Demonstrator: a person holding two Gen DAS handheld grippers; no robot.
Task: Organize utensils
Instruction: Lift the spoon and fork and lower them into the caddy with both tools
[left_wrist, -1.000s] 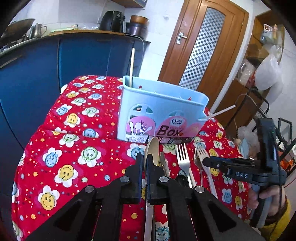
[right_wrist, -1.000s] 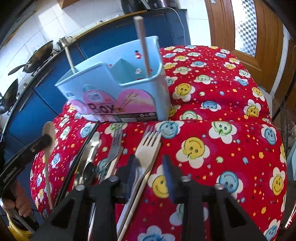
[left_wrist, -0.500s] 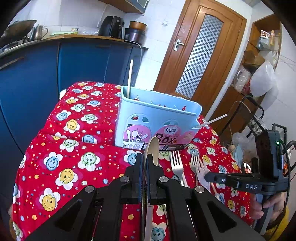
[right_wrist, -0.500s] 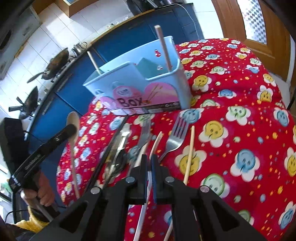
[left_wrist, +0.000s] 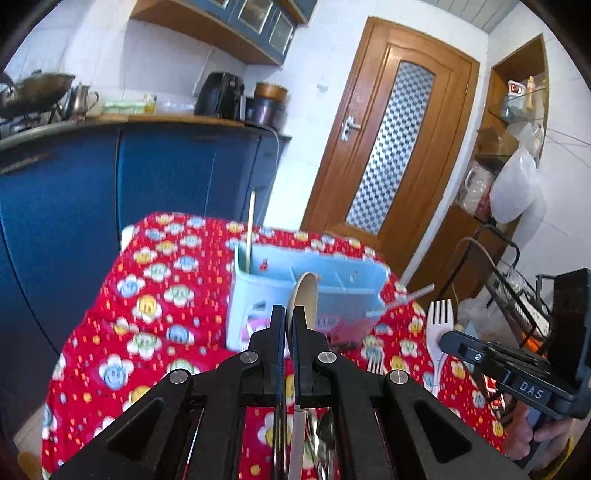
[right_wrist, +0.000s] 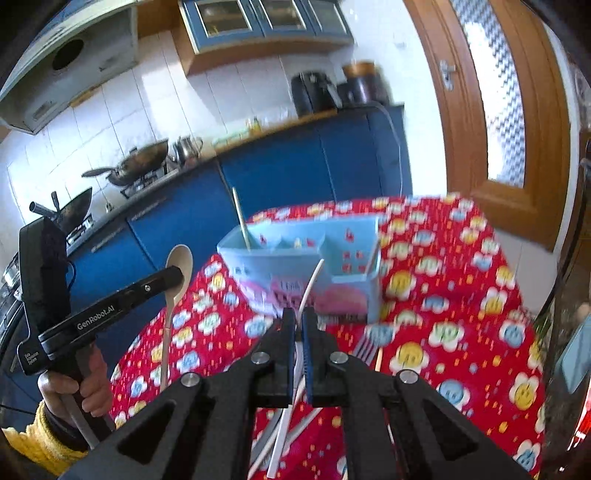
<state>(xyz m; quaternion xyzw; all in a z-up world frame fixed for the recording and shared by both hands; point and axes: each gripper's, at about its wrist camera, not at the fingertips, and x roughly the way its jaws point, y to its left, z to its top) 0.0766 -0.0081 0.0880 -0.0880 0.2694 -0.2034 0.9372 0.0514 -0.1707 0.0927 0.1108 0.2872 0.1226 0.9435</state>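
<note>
My left gripper (left_wrist: 289, 317) is shut on the handle of a beige spoon (left_wrist: 304, 295), whose bowl stands up in front of the light blue utensil box (left_wrist: 332, 291). In the right wrist view that gripper (right_wrist: 177, 275) and the spoon (right_wrist: 179, 266) hang at the left, above the red cloth. My right gripper (right_wrist: 299, 317) is shut on a white fork (right_wrist: 312, 284), seen edge-on and pointing at the box (right_wrist: 347, 258). The left wrist view shows the fork's tines (left_wrist: 439, 317) rising from the right gripper (left_wrist: 443, 339). A chopstick (left_wrist: 251, 229) stands in the box's left compartment.
A metal fork (right_wrist: 365, 345), a loose chopstick (right_wrist: 377, 360) and more cutlery (left_wrist: 325, 428) lie on the red smiley-flower tablecloth (left_wrist: 147, 332) below the grippers. Blue cabinets (left_wrist: 166, 177) stand behind the table, a wooden door (left_wrist: 391, 147) at the back right, and a wire rack (left_wrist: 517, 288) on the right.
The right gripper closed on the white fork and lifted it off the cloth. The left gripper, shut on the spoon throughout, rose too. Both views now look higher, over the box.
</note>
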